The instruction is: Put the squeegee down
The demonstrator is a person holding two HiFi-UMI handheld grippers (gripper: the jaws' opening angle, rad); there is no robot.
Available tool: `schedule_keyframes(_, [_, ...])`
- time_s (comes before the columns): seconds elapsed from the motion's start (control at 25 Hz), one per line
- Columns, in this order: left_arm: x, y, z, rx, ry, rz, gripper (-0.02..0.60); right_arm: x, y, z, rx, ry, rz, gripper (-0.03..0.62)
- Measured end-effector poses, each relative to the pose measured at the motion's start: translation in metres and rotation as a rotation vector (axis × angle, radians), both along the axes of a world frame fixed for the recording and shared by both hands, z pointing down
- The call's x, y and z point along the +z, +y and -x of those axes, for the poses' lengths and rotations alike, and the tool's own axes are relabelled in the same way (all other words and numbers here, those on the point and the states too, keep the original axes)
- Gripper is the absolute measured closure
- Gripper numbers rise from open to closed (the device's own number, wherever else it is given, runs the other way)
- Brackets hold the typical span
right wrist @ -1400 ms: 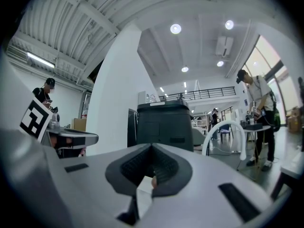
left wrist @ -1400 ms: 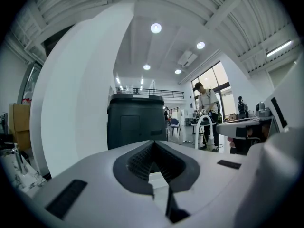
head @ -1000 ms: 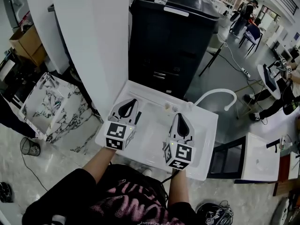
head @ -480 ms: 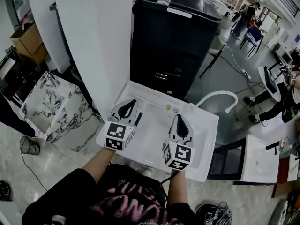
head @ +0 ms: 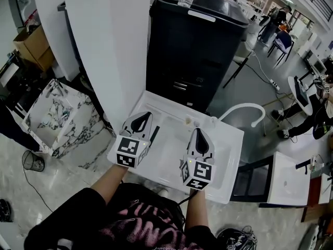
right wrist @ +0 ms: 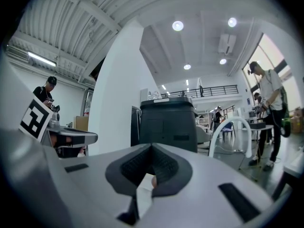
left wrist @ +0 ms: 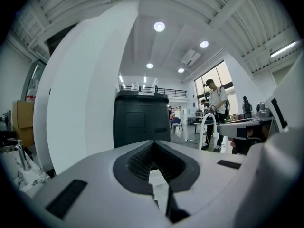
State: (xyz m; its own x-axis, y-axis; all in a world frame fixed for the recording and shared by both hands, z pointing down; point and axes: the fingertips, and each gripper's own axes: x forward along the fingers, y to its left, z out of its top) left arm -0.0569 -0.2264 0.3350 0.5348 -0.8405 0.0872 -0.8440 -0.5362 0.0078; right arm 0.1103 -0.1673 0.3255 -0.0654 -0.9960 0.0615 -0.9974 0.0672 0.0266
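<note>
Head view: left gripper (head: 147, 114) and right gripper (head: 198, 131), fingers clenched empty, over sink (head: 232, 155); dark bar (head: 154, 134) half-hidden.

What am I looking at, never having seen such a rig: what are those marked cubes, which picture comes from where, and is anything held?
There is no robot here. A person holds two hand tools, each a white two-jaw gripper bearing a cube of square markers. The head view comes from a camera on the person's head, looking down on the left gripper and the right gripper. The two gripper views come from cameras riding on each gripper, looking along its jaws. Both grippers hover over a white rectangular washbasin with a white curved tap. Behind it stand a tall black cabinet and a white pillar. Both pairs of jaws are shut on nothing. A slim dark bar shows beside the left gripper; it may be the squeegee, but I cannot tell.
</note>
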Motion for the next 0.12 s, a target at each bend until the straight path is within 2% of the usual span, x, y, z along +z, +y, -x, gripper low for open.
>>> schedule_keyframes(0.12, [0.0004, 0.0002, 0.0007, 0.002, 0.001, 0.0, 0.571, 0.0003, -0.0001, 0.0002, 0.0, 0.002, 0.0, 0.574])
